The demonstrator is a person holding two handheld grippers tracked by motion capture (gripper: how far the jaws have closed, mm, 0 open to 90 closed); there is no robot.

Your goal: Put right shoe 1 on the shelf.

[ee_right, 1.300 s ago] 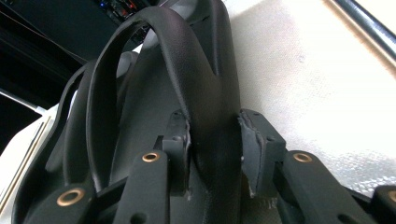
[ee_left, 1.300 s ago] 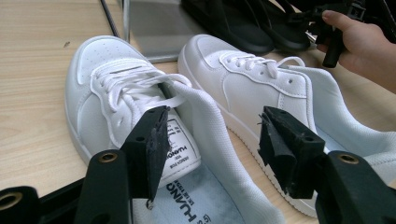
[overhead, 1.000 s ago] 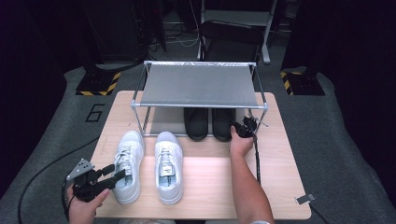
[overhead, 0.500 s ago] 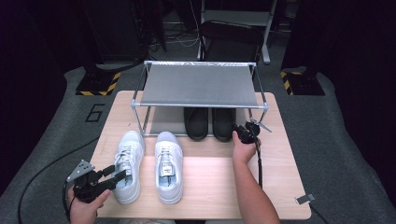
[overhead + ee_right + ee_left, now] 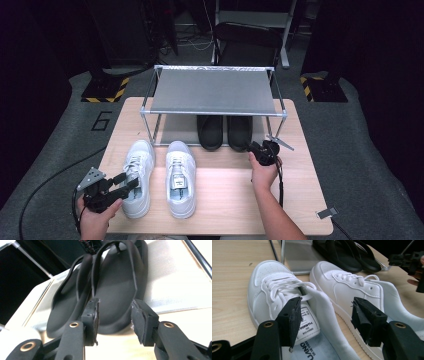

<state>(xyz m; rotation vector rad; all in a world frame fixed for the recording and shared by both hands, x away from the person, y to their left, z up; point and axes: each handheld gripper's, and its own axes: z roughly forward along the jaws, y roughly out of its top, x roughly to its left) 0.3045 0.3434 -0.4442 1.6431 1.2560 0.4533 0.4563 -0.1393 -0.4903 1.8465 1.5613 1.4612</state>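
left gripper (image 5: 122, 181): sits at the table's front left corner, jaws wide apart, straddling the heel collar of the left white sneaker (image 5: 137, 176) without pinching it

white sneakers: the pair stands side by side in front of the rack, long axes running front to back, toes facing the rack; right white sneaker (image 5: 180, 176) just beside its mate

shoe rack (image 5: 214, 91): metal frame at the table's back, mesh shelf on top

black flip-flops (image 5: 225, 131): under the rack on the bottom shelf, long axes front to back, heel ends toward the person

right gripper (image 5: 255, 148): just in front of the right flip-flop's heel, jaws have just been opening, gap is moderate, nothing clamped
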